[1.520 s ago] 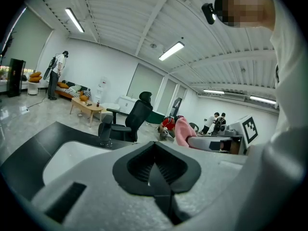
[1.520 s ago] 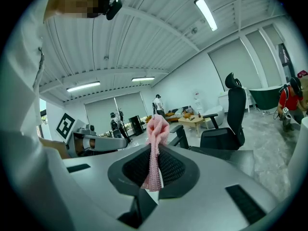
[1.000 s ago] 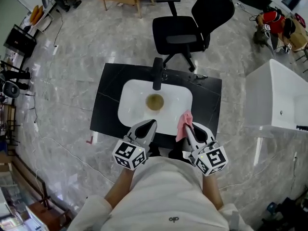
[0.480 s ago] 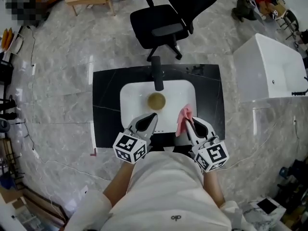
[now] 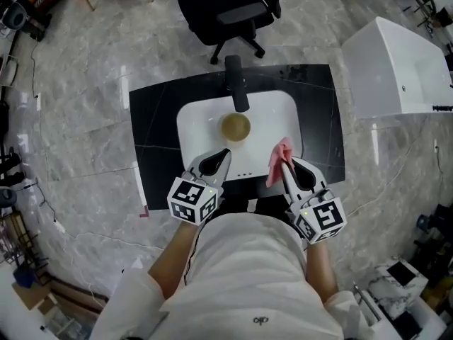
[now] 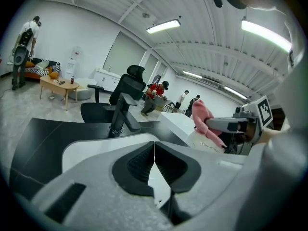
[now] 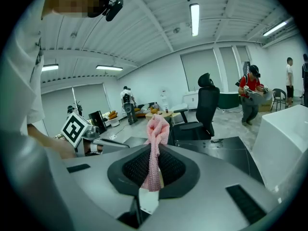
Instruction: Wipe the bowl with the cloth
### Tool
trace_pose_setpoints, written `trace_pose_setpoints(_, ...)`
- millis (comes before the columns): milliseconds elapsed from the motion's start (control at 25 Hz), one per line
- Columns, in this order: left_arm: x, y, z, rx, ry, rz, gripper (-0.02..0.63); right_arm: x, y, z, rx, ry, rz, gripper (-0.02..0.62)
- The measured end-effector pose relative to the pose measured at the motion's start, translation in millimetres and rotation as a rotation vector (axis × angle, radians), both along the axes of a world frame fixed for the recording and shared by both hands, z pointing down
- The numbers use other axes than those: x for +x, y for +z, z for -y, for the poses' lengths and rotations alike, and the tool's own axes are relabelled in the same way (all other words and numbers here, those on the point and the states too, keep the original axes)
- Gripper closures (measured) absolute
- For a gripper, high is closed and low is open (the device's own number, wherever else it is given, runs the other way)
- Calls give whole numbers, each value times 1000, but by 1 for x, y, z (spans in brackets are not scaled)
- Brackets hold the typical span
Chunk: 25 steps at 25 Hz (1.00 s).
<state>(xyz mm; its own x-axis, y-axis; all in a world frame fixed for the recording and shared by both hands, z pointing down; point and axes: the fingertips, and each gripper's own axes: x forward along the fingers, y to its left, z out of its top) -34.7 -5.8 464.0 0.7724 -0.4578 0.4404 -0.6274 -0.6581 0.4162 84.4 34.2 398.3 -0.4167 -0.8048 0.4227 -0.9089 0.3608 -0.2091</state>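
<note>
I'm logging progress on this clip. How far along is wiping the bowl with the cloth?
Done: the right gripper is shut on the pink cloth. In hand: both grippers hover at the sink's near rim, short of the bowl. Left: the bowl sits in the basin below the faucet, not yet touched by cloth or gripper; the left gripper is shut and empty. All the wiping remains.

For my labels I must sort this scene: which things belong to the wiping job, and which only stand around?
Job:
bowl, in the sink
cloth, gripped by the right tool
left tool, shut, empty

Standing around:
faucet
chair
tub
</note>
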Motion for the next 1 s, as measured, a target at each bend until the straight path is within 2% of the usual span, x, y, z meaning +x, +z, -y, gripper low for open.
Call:
trace_pose_setpoints(240,0,52,7,-176,-47,-18,592,-2,32,8,-45,8,5,568)
trace_pose_setpoints(440,-4,99,18,-266,-101,1,592,2,58,12,-83,17,17,568)
trace_pose_setpoints(680,-7,177,31,-438,-180,48,587,7,92,17,-138,25,40,568)
trace_pose_setpoints(720,-7,190,32,-478,-189,47,556,7,96,18,-144,24,42,568)
trace_pose_setpoints(800,-5,214,34,-556,-211,40,446,7,104,18,-158,23,45,568)
trace_pose_setpoints(1000,-4,252,43,-672,-313,-10,431,7,113,17,-184,22,53,568)
